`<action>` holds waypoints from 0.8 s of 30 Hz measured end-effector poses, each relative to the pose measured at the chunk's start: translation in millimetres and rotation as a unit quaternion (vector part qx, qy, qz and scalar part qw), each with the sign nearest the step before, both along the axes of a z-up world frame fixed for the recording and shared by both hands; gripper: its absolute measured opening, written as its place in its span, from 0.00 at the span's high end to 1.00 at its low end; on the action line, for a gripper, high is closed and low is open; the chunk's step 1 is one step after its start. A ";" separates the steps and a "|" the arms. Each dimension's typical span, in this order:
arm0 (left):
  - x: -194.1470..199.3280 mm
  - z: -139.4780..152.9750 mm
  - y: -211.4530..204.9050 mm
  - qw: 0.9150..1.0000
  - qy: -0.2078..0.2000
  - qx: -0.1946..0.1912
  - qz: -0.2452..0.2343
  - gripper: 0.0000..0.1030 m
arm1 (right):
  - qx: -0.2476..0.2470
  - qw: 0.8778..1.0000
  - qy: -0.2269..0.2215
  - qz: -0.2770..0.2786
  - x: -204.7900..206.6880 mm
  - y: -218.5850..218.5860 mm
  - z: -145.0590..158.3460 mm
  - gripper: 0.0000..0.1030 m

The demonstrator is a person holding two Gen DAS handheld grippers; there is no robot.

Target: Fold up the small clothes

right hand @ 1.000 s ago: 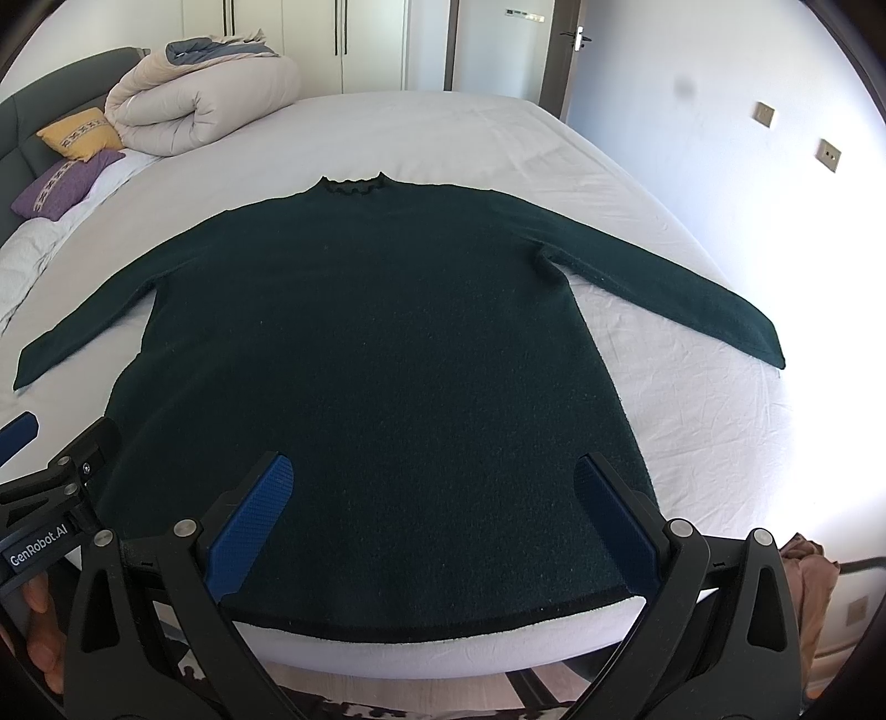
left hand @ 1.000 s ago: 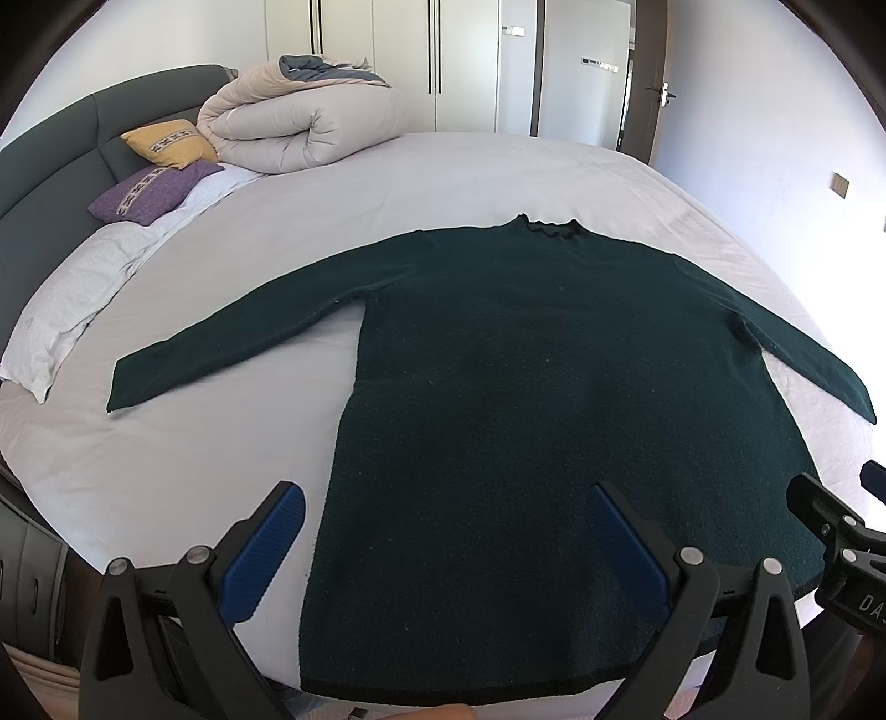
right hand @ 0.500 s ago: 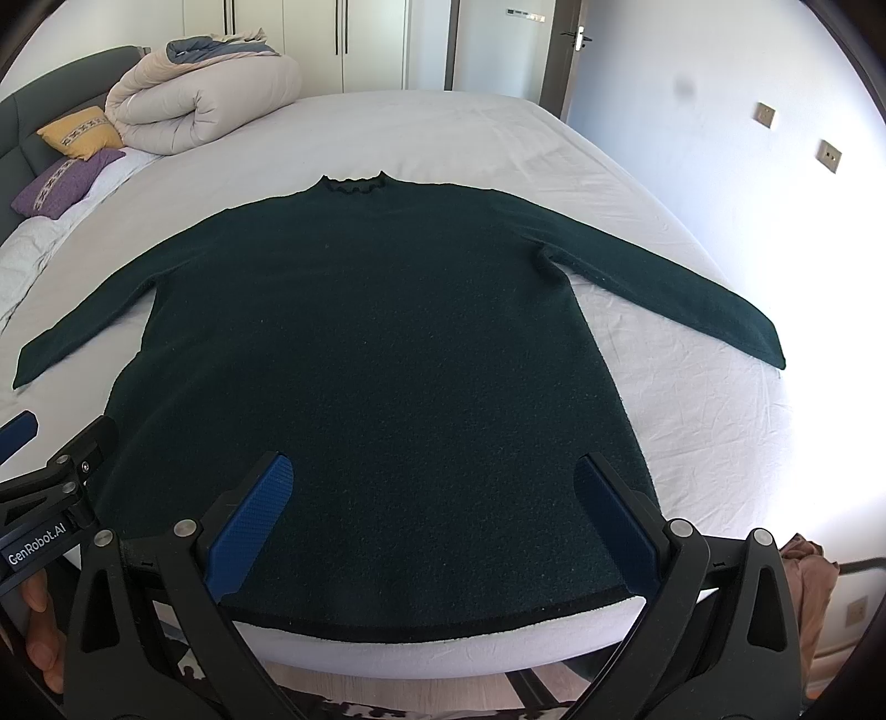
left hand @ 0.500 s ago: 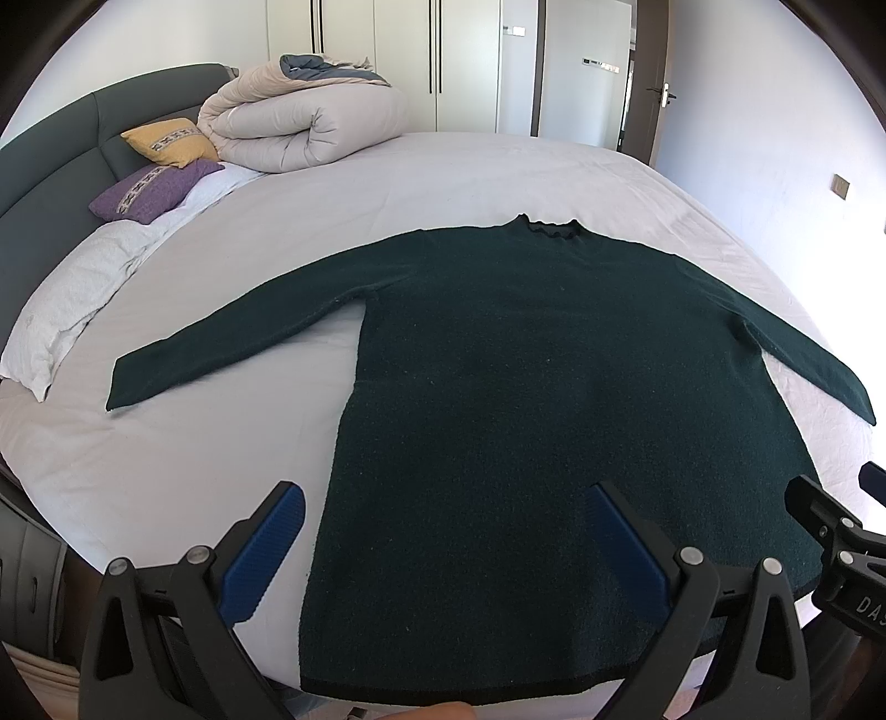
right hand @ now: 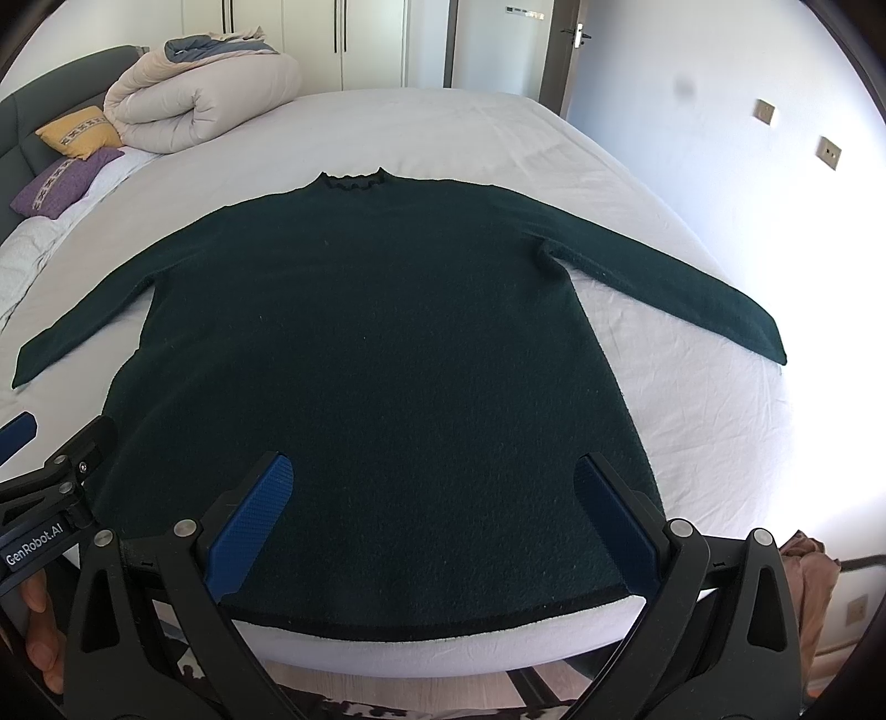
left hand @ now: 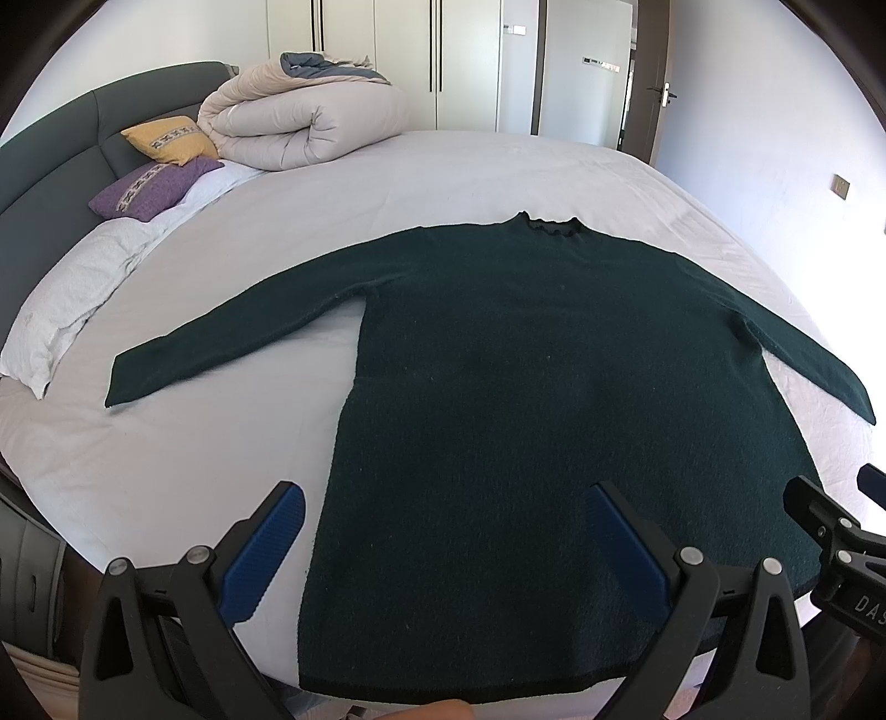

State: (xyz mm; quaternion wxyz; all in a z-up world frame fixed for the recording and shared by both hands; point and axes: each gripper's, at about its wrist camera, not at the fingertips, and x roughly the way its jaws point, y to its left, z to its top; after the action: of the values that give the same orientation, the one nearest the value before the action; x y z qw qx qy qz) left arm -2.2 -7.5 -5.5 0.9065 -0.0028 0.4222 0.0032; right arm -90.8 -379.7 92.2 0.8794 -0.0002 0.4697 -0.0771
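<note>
Where the left wrist view looks out: left hand-held gripper (left hand: pixel 443 545) spread wide open, holding nothing, over the near hem of a dark green sweater (left hand: pixel 554 399). Sweater flat on the white bed (left hand: pixel 470 171), collar toward the far side, hem at the near edge, long axis running away from the camera, sleeves stretched out to both sides. Beyond it, well apart: rolled duvet (left hand: pixel 299 127), yellow cushion (left hand: pixel 171 141), purple cushion (left hand: pixel 152 188), white pillow (left hand: pixel 72 299), grey headboard (left hand: pixel 66 144), wardrobe doors (left hand: pixel 432 61) behind. Nothing lying on the sweater. Right hand-held gripper (left hand: pixel 847 543) at the right edge, lettering "DAS" readable, cut off.

From the right wrist view: right hand-held gripper (right hand: pixel 432 520) equally wide open and empty above the hem. Same sweater (right hand: pixel 376 360), collar far, sleeves spread. Left hand-held gripper (right hand: pixel 50 476) at the left, marked "GenRobot.AI", fingers (right hand: pixel 39 626) under it. Door handle (right hand: pixel 578 36) and wall switches (right hand: pixel 797 130) on the right.
</note>
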 end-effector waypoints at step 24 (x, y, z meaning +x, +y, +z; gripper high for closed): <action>-2.1 -7.2 4.0 1.000 0.000 -0.001 -0.006 0.00 | -0.001 1.000 0.003 0.000 -0.3 -1.0 -4.2 0.00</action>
State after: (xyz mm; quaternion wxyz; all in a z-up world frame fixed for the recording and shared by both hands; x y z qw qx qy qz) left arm -4.3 -3.5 -12.6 0.9063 -0.0012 0.4225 -0.0022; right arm -91.1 -380.7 88.0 0.8782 -0.0010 0.4720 -0.0779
